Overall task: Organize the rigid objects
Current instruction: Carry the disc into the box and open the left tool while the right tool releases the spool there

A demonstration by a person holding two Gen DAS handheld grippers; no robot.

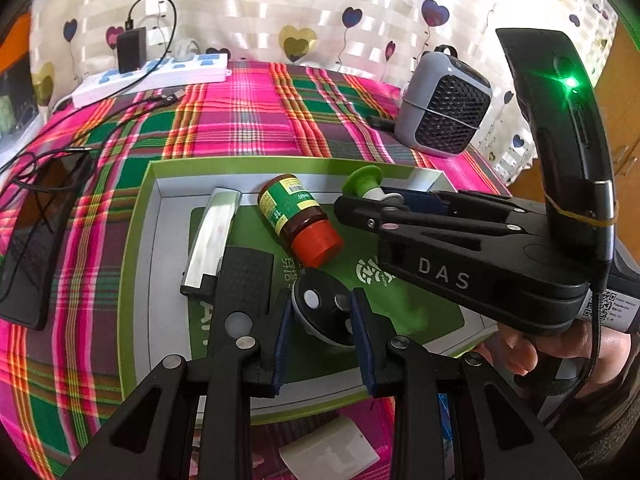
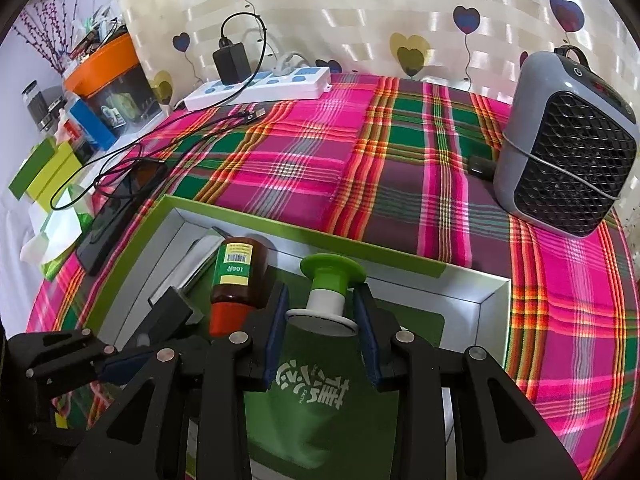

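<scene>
We have both grippers over the shallow green-rimmed cardboard box lid (image 1: 140,216) on the plaid-clothed surface (image 1: 248,120).

The left gripper (image 1: 322,332) has its jaws part-open and closed around a round grey-and-black disc-shaped object (image 1: 320,312); the blue pads (image 1: 362,336) sit against its sides, so we read it as held, low over the green liner.

The right gripper (image 2: 320,320) has its jaws part-open around the white neck of a green-capped, white-based plastic stopper (image 2: 326,292). From the right wrist view we cannot tell whether the pads press it or merely flank it.

An amber glass jar with a red lid and green label (image 1: 296,220) lies on its side at about 11 o'clock from the stopper, close beside it. A silver rectangular bar (image 1: 212,236) lies further toward 9 o'clock.

Judgement: both pieces are being set into the lid. We should lower each squarely, keep the stopper clear of the jar so it does not roll, and keep the two grippers apart, since they crowd one another.
</scene>
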